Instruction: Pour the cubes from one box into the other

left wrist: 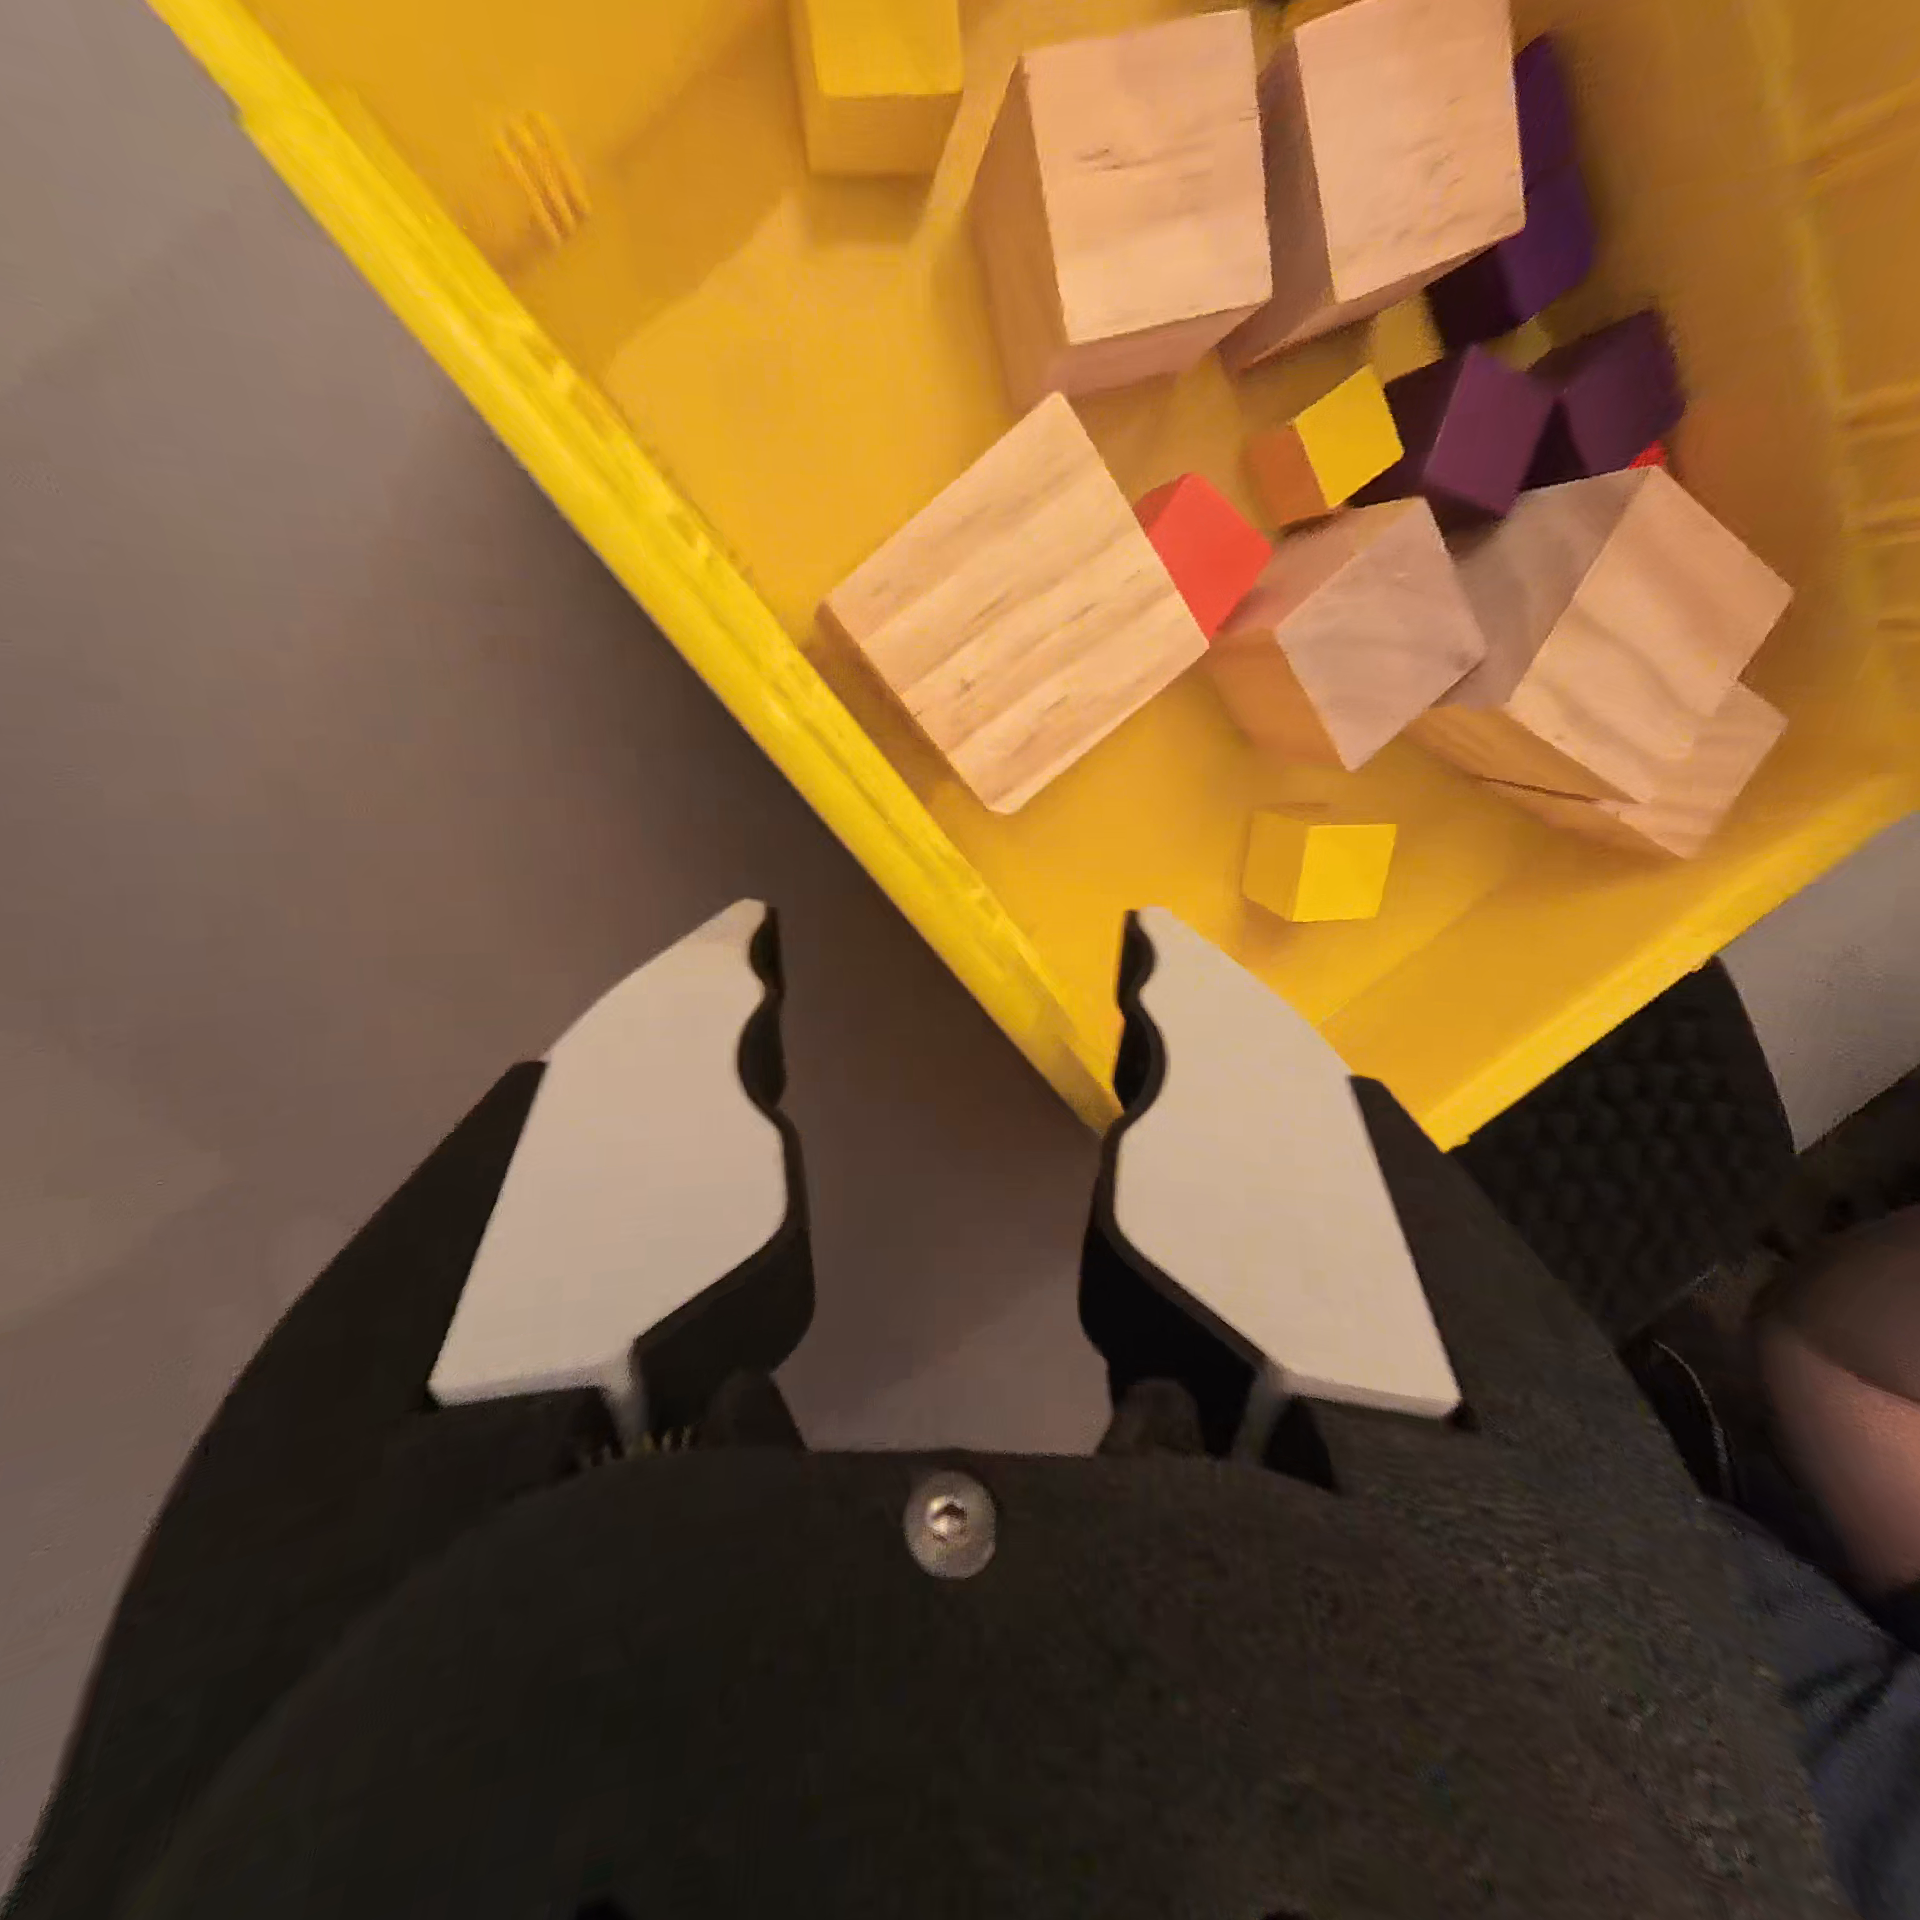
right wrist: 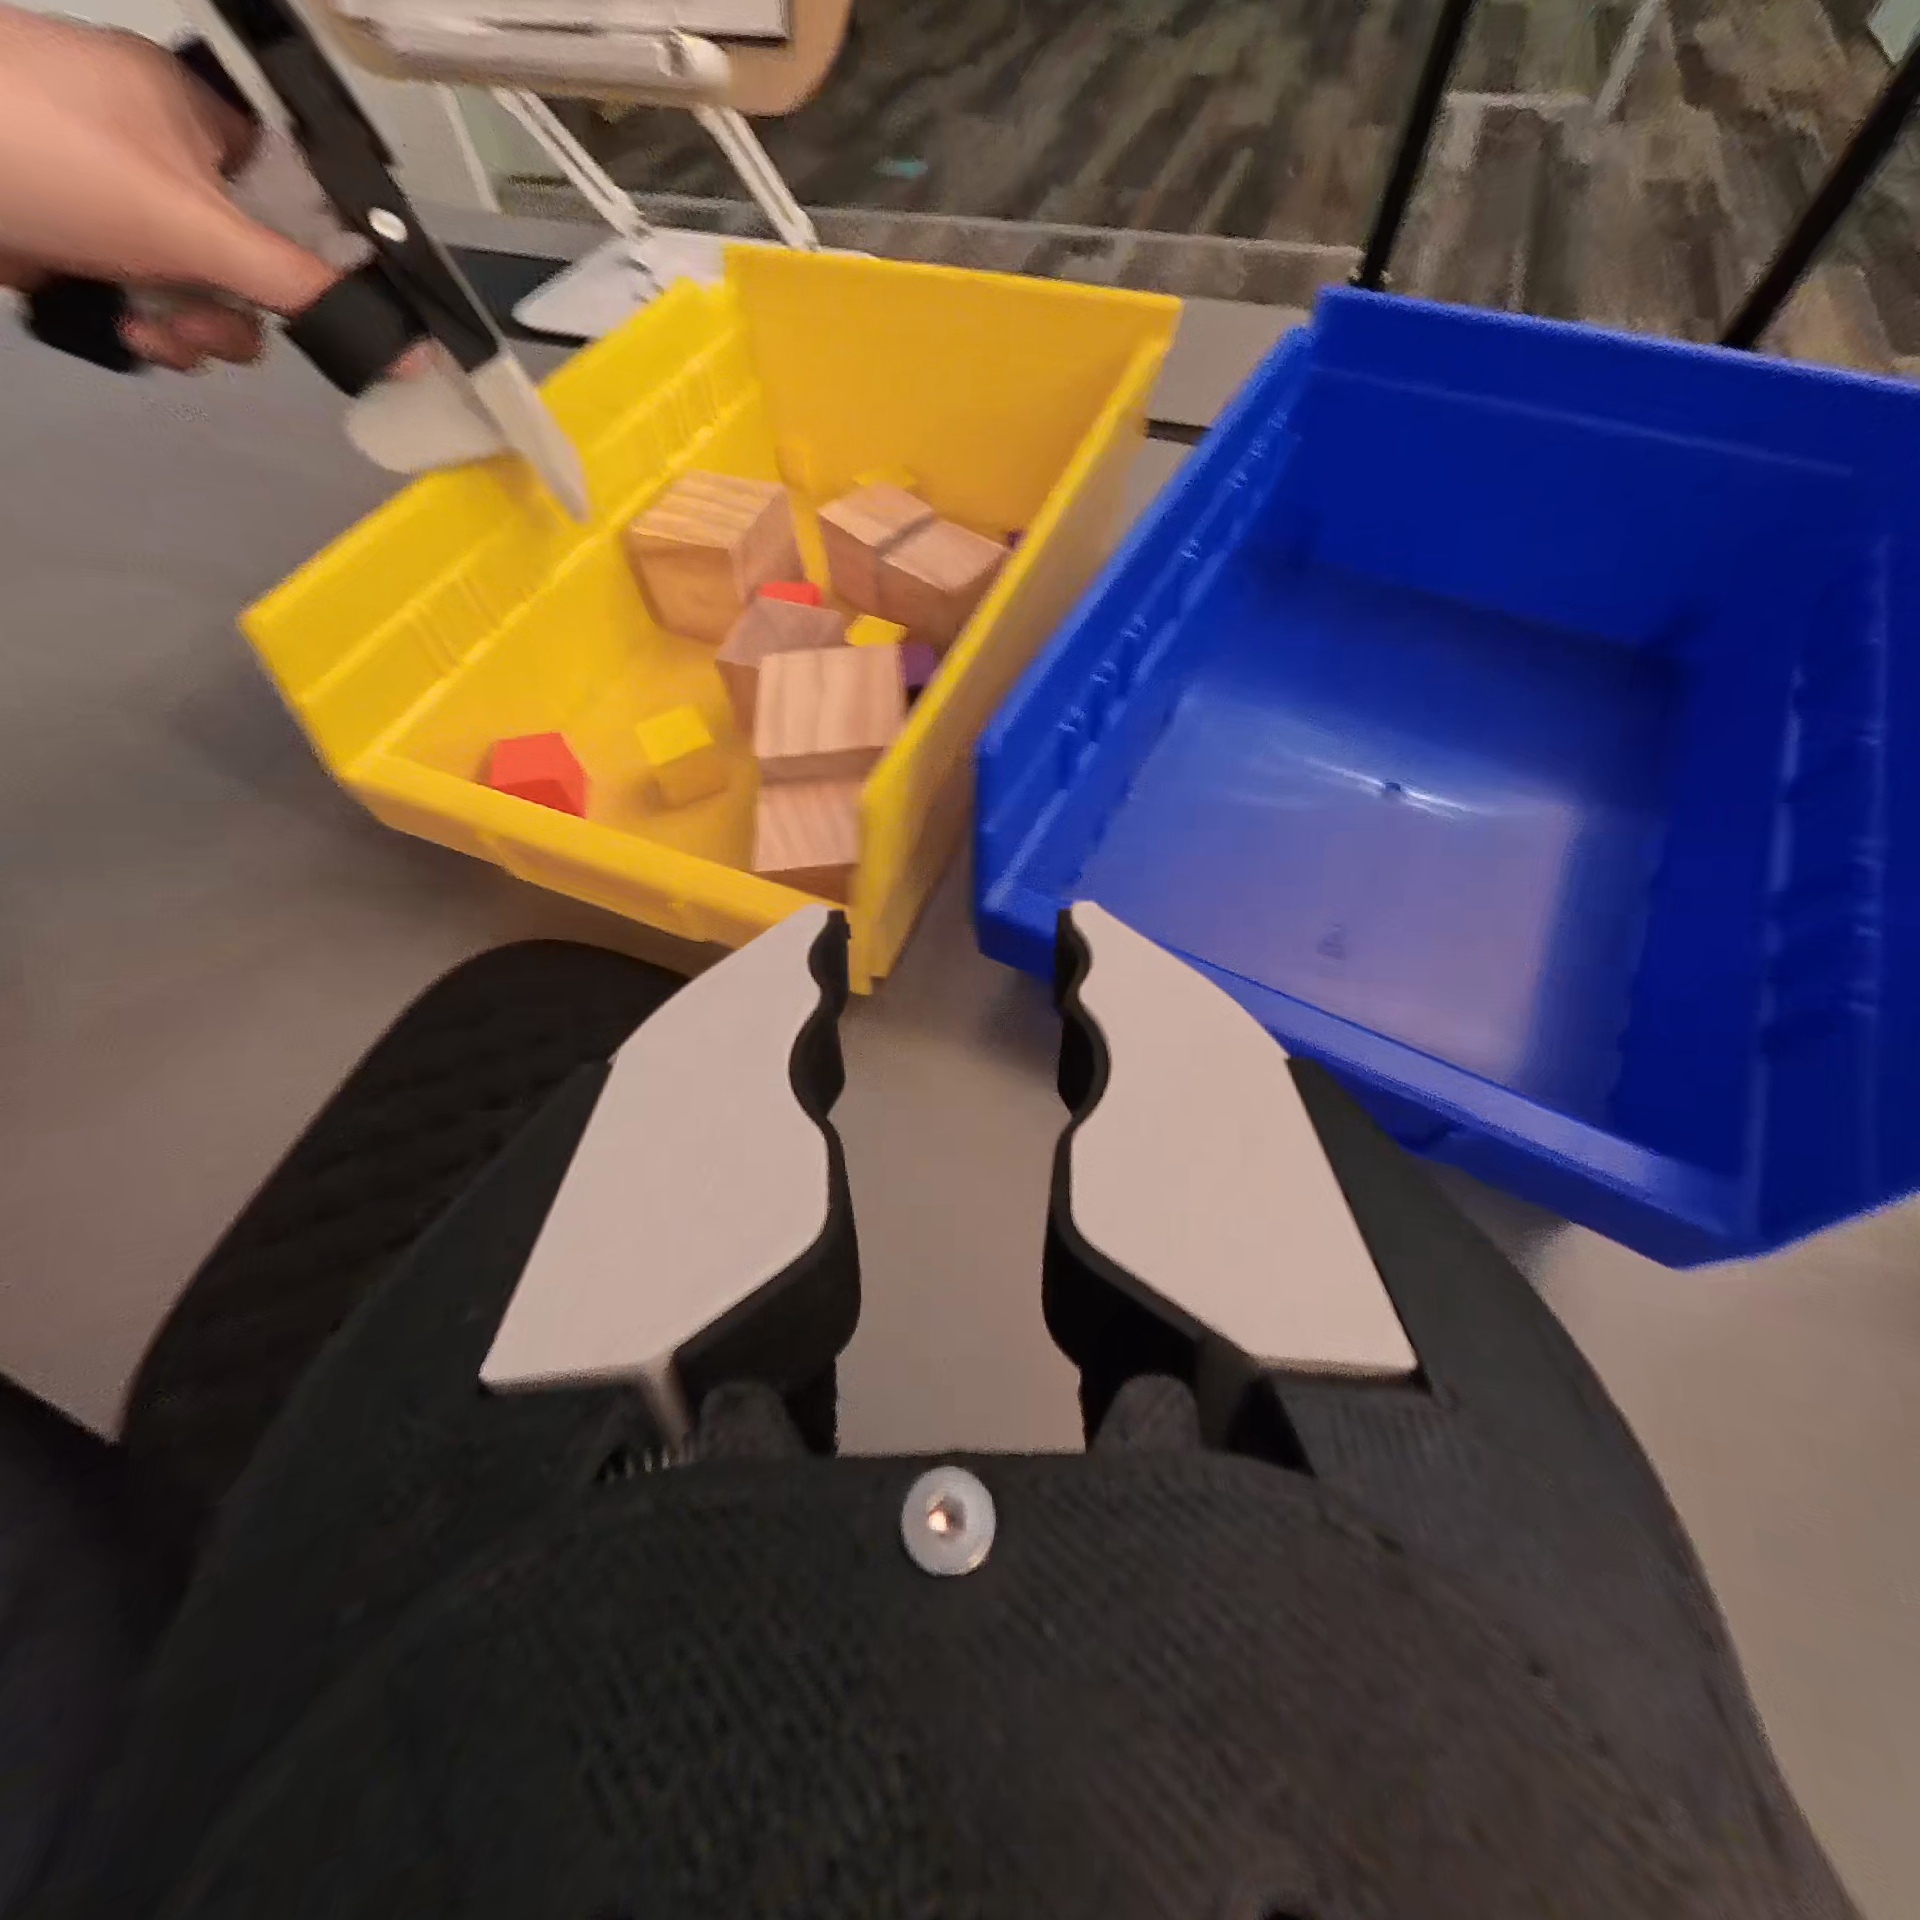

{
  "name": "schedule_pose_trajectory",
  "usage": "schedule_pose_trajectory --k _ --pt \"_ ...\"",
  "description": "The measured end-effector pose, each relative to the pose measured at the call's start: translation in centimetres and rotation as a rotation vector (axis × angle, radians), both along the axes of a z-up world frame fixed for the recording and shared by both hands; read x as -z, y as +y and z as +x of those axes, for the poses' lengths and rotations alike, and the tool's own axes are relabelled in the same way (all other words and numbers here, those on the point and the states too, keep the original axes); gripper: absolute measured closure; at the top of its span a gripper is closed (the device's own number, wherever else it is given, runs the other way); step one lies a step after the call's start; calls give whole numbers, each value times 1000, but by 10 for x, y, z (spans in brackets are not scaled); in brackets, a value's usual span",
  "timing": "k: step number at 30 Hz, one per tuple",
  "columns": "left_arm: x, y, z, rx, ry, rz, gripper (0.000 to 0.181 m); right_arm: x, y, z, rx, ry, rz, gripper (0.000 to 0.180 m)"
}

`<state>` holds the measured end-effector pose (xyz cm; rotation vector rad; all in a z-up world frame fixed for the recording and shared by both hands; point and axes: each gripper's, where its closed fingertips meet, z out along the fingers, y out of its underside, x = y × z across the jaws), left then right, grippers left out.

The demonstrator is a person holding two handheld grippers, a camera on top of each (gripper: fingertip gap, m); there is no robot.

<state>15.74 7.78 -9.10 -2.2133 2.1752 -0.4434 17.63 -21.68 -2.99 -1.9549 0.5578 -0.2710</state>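
A yellow box (left wrist: 623, 499) holds several plain wooden cubes (left wrist: 1018, 623) and small red, yellow, orange and purple cubes. It also shows in the right wrist view (right wrist: 935, 343), standing on the table left of an empty blue box (right wrist: 1143, 644). My left gripper (left wrist: 945, 925) is open, with its jaws on either side of the yellow box's left wall near the front corner. In the right wrist view a hand holds the left gripper (right wrist: 499, 468) over that wall. My right gripper (right wrist: 951, 925) is open and empty, just in front of the gap between the two boxes.
The boxes stand close together on a grey table (right wrist: 208, 935). A chair or stand with pale legs (right wrist: 644, 208) and black tripod legs (right wrist: 1403, 135) are behind the table. A person's hand (right wrist: 125, 208) is at the upper left.
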Motion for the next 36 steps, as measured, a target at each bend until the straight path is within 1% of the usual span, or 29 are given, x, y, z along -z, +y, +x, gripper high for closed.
schedule_pose_trajectory --k 1,2,4,5,6,9,11,14,15,16,17,18,19,21,23,26,29,33,36 --pt "0 0 3 -3 17 7 127 0 -6 11 33 -6 -21 141" --pt "0 0 5 0 29 20 128 -2 -14 26 78 -28 -43 141" --pt "-2 -7 3 33 53 -18 152 -11 -33 63 180 -78 -92 141" --pt "-2 -5 2 29 62 -18 157 -16 -42 83 219 -94 -105 141" --pt "-4 -3 1 34 67 -23 165 -21 -49 100 240 -93 -101 141" --pt "-4 12 -7 55 82 -23 167 -27 -70 151 334 -57 -78 139" --pt "-4 30 -15 24 95 -14 169 -14 -80 181 380 1 -141 139" --pt "-4 66 -33 -4 119 38 171 33 -85 202 355 192 -359 139" --pt "-4 79 -41 -15 131 55 172 50 -87 203 344 278 -442 141" --pt "-4 94 -49 -32 137 68 172 67 -88 199 322 366 -524 150" --pt "-5 109 -57 -51 138 78 172 82 -89 193 289 454 -600 165" --pt "-5 124 -67 -71 137 87 173 92 -92 188 282 511 -673 166" --pt "-5 140 -77 -93 137 93 173 89 -87 190 277 509 -665 172" --pt "-6 173 -100 -144 134 100 173 90 -77 181 247 569 -689 171" --pt "-6 207 -124 -210 120 92 174 90 -64 173 229 550 -720 171" --pt "-7 256 -161 -298 96 84 175 89 -35 161 219 519 -710 171" --pt "-8 300 -198 -341 97 135 174 89 -5 142 199 520 -689 171" --pt "-8 340 -237 -350 94 199 171 88 33 114 202 558 -642 171" --pt "-8 353 -253 -379 56 160 172 89 51 98 197 509 -702 169"
